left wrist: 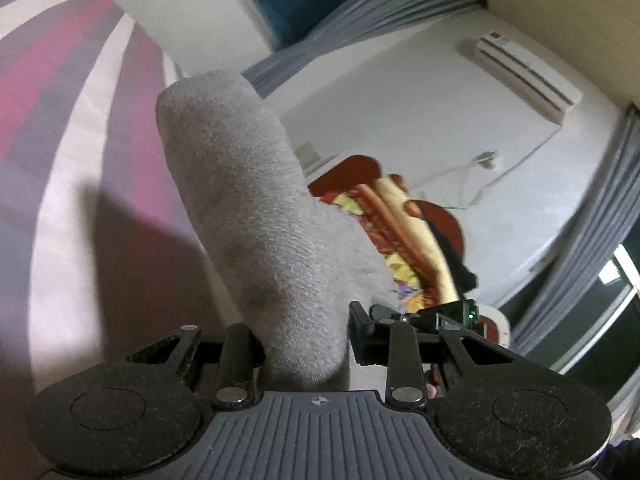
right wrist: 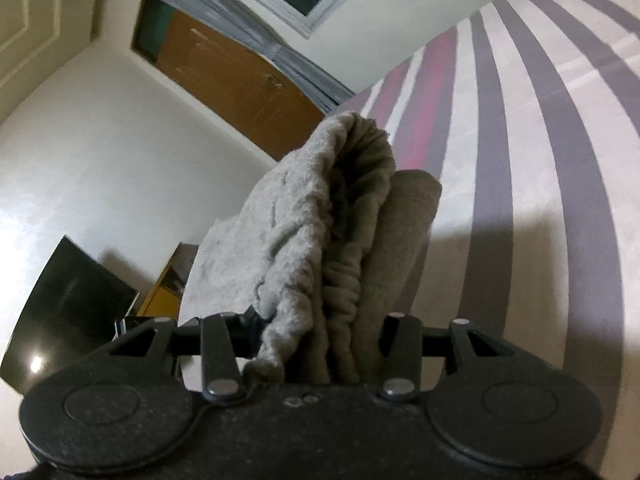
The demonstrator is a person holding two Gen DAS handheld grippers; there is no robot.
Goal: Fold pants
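The left gripper [left wrist: 306, 344] is clenching a thick roll of the grey pants [left wrist: 256, 216]. In the left wrist view the fabric is sitting squarely between the jaws and running away from them toward 11 o'clock as a rounded, fuzzy column, its far end standing clear of the striped bedsheet [left wrist: 76, 128] that is filling the 9 o'clock side. The roll is casting a dark shadow on the sheet at about 8 o'clock.

The right gripper [right wrist: 316, 344] is likewise grasping the pants [right wrist: 320, 232]. In the right wrist view several bunched layers are being squeezed between the jaws, a wrinkled gathered band in the middle with smoother folds on either side, and the bundle is rising toward 12 o'clock. The fabric is hiding the fingertips themselves, so how tightly they are meeting is hard to judge, though the cloth is plainly pinched between them. The bedsheet [right wrist: 520, 160], with grey, white and magenta stripes, is curving across the 1 to 4 o'clock side, with the bundle's shadow lying on it near 3 o'clock.

Around the room, a wall air conditioner [left wrist: 524, 72] is showing at 2 o'clock in the left wrist view, with grey curtains [left wrist: 384, 12] toward 1 o'clock and a red patterned blanket [left wrist: 404, 232] just beyond the pants at 3 o'clock. In the right wrist view a brown wooden door [right wrist: 240, 84] is sitting at 11 o'clock and a dark screen [right wrist: 68, 300] at 8 o'clock.
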